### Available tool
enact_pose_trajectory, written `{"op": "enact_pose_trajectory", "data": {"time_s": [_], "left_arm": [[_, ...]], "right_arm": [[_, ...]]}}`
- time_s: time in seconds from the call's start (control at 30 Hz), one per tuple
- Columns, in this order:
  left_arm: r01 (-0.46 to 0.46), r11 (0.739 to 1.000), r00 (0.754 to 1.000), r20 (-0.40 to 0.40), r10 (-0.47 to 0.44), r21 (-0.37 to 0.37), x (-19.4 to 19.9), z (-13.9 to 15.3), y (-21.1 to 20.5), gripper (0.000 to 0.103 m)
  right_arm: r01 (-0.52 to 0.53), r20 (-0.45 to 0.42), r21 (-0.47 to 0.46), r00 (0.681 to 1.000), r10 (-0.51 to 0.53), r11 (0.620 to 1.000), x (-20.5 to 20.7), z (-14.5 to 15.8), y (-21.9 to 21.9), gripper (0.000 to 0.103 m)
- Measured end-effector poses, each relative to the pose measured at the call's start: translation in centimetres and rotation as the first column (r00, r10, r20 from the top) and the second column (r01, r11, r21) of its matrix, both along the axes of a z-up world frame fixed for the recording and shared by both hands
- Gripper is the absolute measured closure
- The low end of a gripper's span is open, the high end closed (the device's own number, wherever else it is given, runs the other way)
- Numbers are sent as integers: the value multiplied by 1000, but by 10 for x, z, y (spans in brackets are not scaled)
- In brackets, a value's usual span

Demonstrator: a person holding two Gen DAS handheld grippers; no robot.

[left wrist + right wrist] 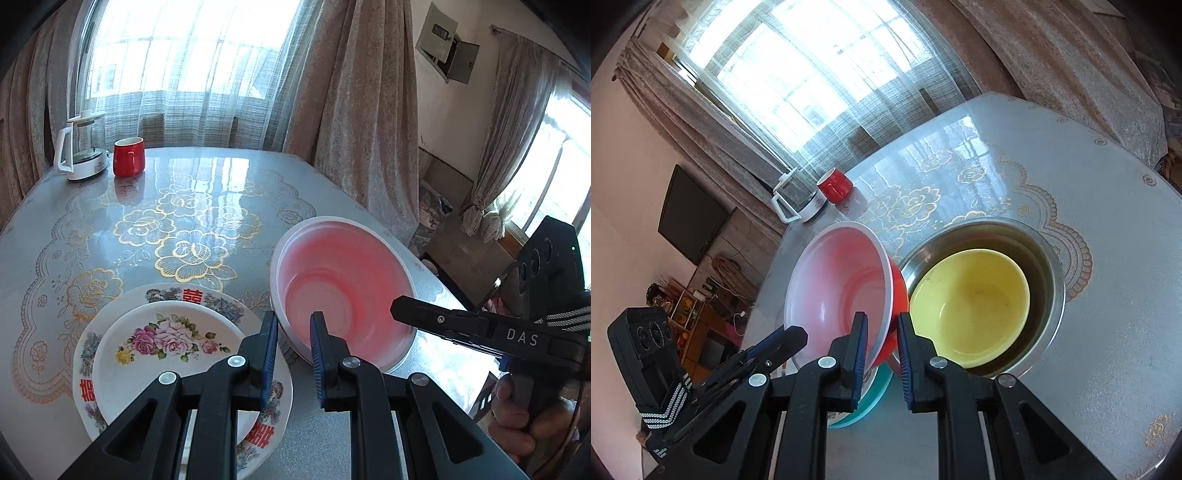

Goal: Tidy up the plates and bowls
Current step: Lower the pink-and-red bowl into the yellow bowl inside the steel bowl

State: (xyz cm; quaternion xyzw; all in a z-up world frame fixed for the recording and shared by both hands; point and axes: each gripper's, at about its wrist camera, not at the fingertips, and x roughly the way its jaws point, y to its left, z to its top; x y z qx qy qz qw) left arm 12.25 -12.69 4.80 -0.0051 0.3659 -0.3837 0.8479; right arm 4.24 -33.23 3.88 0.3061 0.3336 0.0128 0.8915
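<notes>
I hold the red bowl (846,291) by its thin rim with both tools: my right gripper (881,354) is clamped on the near edge, and my left gripper (293,354) pinches the rim from the other side, so the bowl hangs tilted in the air between them, above the table (229,177). Its white inside faces the cameras. I judge that it is light plastic, rather stiff but with a rim that can bend a little, and its smooth wall looks slippery, so the rubber pads must stay squeezed on the lip and not on the curved wall. With two grips it cannot swing much. Just beside it, on my right, the yellow bowl (971,306) sits inside the steel bowl (1052,266); I think the red one could nest there, and it should go down level. On the left, the flower plate (162,354) lies on the larger plate (166,291). These look like ceramic, heavier and breakable, so I keep the bowl from knocking them. A teal edge (875,395) shows under the bowl; I cannot tell what it is.
</notes>
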Motion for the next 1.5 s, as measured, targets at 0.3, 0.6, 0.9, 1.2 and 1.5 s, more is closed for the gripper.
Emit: {"op": "enact_pose_trajectory", "data": {"time_s": [0.3, 0.6, 0.9, 1.2, 1.5], "left_arm": [[52, 998, 997, -50, -50, 21, 4, -8, -31, 87], [87, 995, 994, -73, -83, 51, 2, -20, -50, 87], [99, 993, 992, -87, -93, 70, 2, -27, -56, 87], [95, 992, 991, -105, -86, 84, 6, -33, -62, 87], [89, 993, 990, -115, -79, 79, 8, -35, -63, 86]], "right_arm": [[75, -35, 12, 997, -75, 997, -10, -9, -25, 87], [126, -67, 22, 990, -124, 992, -15, -21, -43, 87], [141, -95, 36, 986, -137, 989, -11, -31, -47, 85], [151, -120, 54, 982, -144, 987, -7, -40, -51, 83], [176, -124, 68, 978, -166, 982, -12, -43, -57, 79]]}}
